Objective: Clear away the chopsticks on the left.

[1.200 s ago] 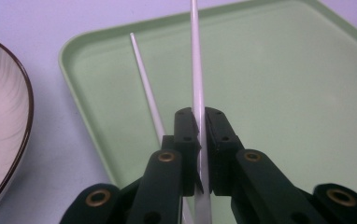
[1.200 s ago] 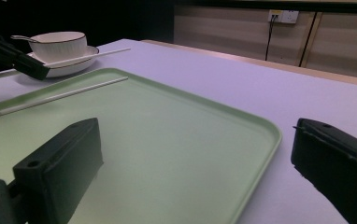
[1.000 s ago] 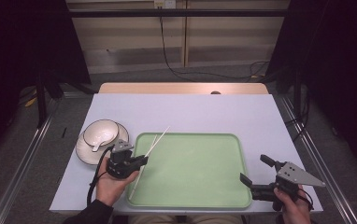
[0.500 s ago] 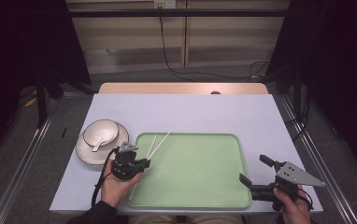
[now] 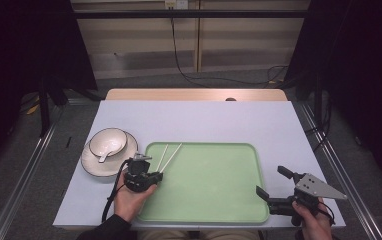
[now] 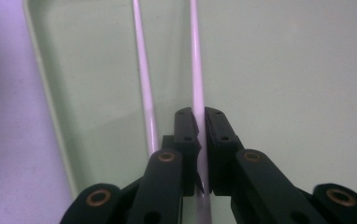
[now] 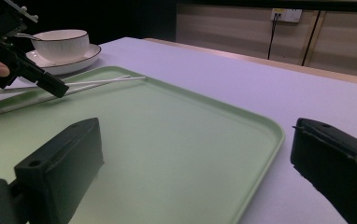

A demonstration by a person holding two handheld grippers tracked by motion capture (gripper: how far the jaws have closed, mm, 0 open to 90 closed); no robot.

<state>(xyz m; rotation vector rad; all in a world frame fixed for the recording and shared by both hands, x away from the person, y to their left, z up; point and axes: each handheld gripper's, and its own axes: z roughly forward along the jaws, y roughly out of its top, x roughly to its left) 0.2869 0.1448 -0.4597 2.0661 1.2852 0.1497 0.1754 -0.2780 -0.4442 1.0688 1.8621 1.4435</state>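
Observation:
Two white chopsticks (image 5: 170, 156) lie in a narrow V on the far left corner of a green tray (image 5: 251, 150). In the left gripper view my left gripper (image 6: 200, 115) is shut on the right-hand chopstick (image 6: 196, 56). The other chopstick (image 6: 141, 70) runs along the outside of the left jaw. In the high view this gripper (image 5: 155, 174) sits low over the tray's left edge, held by a hand. My right gripper (image 5: 273, 181) stands open at the tray's near right corner, with nothing between its jaws (image 7: 195, 135). The right gripper view also shows the left gripper (image 7: 55, 88) and the chopsticks (image 7: 102, 81).
A white bowl (image 5: 108, 142) with a spoon in it sits on a white plate (image 5: 91, 165), left of the tray and close to the left hand. The pale table (image 5: 204, 120) stretches bare beyond the tray to a wooden strip (image 5: 194, 95) at its far edge.
The left gripper has shifted slightly right, over the tray's left edge. The chopsticks, close together a second ago, now spread apart in a V. The right gripper has stayed put.

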